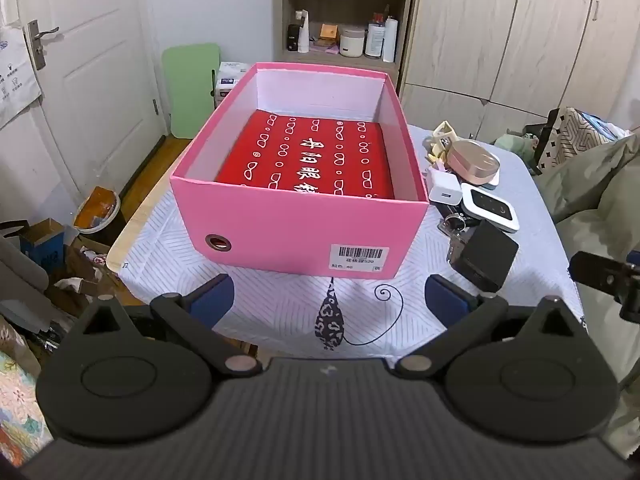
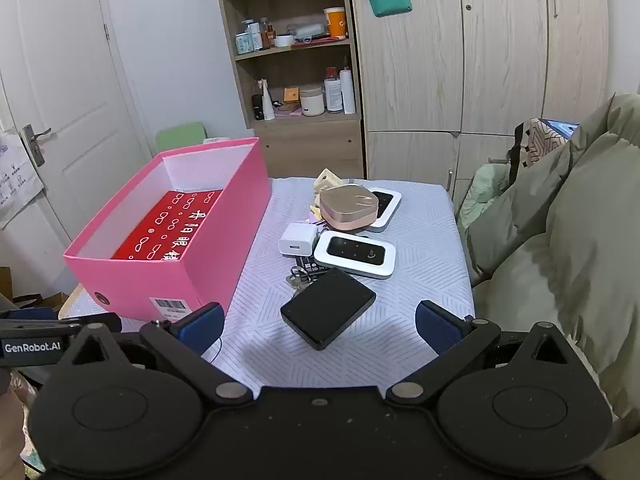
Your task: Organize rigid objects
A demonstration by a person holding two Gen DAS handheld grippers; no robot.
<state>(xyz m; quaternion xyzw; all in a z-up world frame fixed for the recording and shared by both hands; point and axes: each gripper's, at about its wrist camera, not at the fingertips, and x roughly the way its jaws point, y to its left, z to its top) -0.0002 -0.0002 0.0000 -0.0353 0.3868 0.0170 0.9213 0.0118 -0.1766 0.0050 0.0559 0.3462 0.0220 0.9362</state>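
An open pink box [image 1: 296, 236] with a red printed sheet inside stands on the table; it also shows at left in the right wrist view [image 2: 160, 280]. To its right lies a pile: a black square box [image 2: 328, 312], a white and black pocket router [image 2: 355, 254], a white charger cube [image 2: 294, 240], a rose-gold case [image 2: 349, 206], keys and a second router. My left gripper [image 1: 328, 300] is open and empty, just before the box front. My right gripper [image 2: 318, 324] is open, its fingers either side of the black box [image 1: 486, 256], just short of it.
The table [image 2: 420, 240] wears a pale striped cloth. A shelf unit [image 2: 296, 80] with bottles and wardrobes stand behind. A green coat [image 2: 560, 240] lies at the right. Clutter and cartons [image 1: 60, 264] sit on the floor at left.
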